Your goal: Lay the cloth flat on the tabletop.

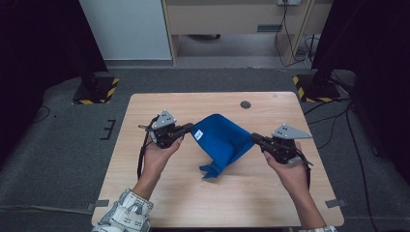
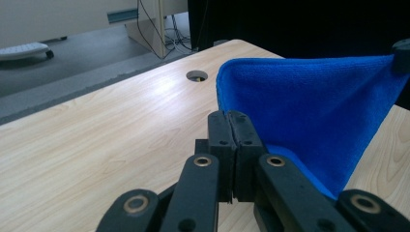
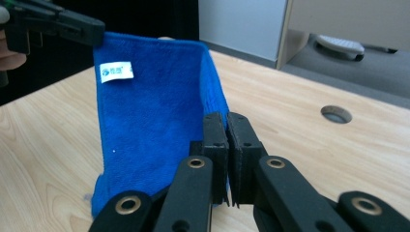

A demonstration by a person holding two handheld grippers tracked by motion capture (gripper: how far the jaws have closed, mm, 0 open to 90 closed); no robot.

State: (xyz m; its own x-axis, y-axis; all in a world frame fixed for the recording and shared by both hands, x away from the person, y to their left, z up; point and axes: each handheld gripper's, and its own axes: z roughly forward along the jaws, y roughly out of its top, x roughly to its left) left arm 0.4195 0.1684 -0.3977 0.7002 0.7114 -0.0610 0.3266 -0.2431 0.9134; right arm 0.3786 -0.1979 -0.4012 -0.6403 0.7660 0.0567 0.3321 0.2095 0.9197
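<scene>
A: Where is the blue cloth point(image 1: 223, 140)?

B: It hangs between the two grippers above the wooden table point(image 1: 159, 193). The left gripper point(image 1: 192, 129) pinches one upper corner and the right gripper point(image 1: 254, 137) the opposite one, both clamped tight on the fabric.

A: Anything hidden?

B: From above, the pinch points are too small to make out. In the left gripper view the jaws press together with cloth point(image 2: 309, 106) trailing off their right side; the exact pinched edge is tucked behind the fingers point(image 2: 241, 145).

A: And the right gripper view?

B: It shows a white label point(image 3: 116, 71) near the far gripper's fingers, and the cable hole point(image 3: 336, 114) off to the right. The lowest fold is cut off there; from above it touches the table.
</scene>
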